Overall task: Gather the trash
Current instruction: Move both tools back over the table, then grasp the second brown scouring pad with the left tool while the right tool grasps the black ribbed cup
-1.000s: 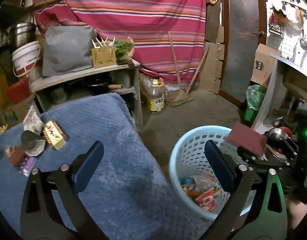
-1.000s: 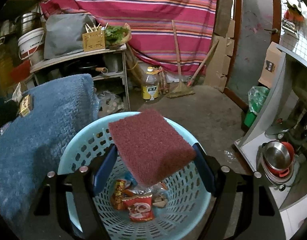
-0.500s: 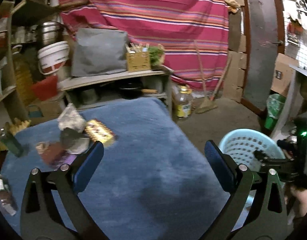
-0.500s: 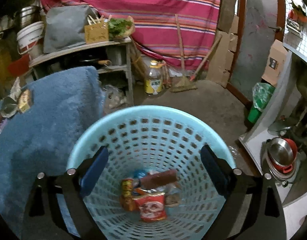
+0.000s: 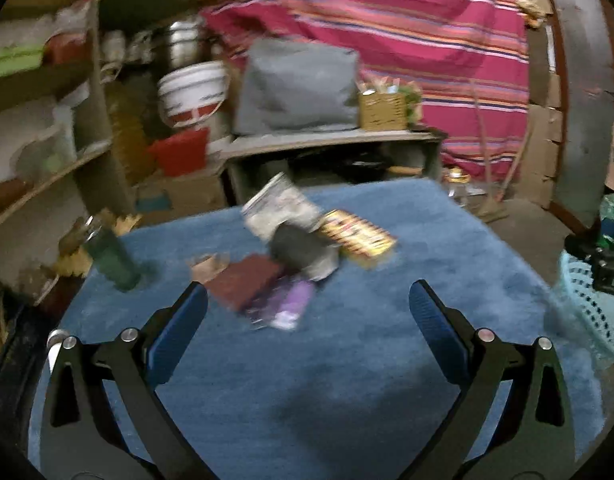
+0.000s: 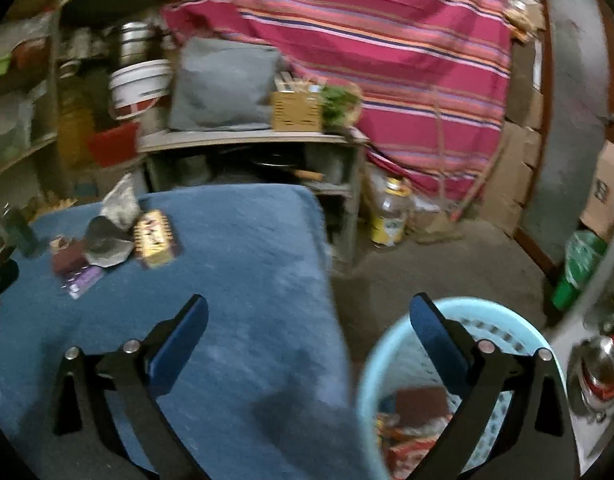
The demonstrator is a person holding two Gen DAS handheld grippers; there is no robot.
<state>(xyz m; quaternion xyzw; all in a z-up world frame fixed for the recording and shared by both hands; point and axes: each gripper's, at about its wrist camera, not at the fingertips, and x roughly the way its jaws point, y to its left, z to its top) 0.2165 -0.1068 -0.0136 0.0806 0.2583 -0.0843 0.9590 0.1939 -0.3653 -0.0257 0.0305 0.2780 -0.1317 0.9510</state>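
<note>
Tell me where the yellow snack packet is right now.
The yellow snack packet lies on the blue cloth, at the right edge of the trash pile, beside the grey crumpled wrapper; the right wrist view shows it at left.

**Dim, crowded storeroom around you**

Behind everything you face a red striped cloth [image 6: 387, 40] hung across the back wall. In front of it stands a grey low shelf unit [image 6: 251, 140]; on its top rest a grey cushion-like bag [image 5: 299, 84] and, at the right end, a tan slotted box [image 6: 297, 110]. Open wooden shelving [image 5: 95, 120] lines your left side. The floor [image 6: 447, 272] is bare, dull concrete, and a dark door [image 5: 583, 120] closes the right.
</note>
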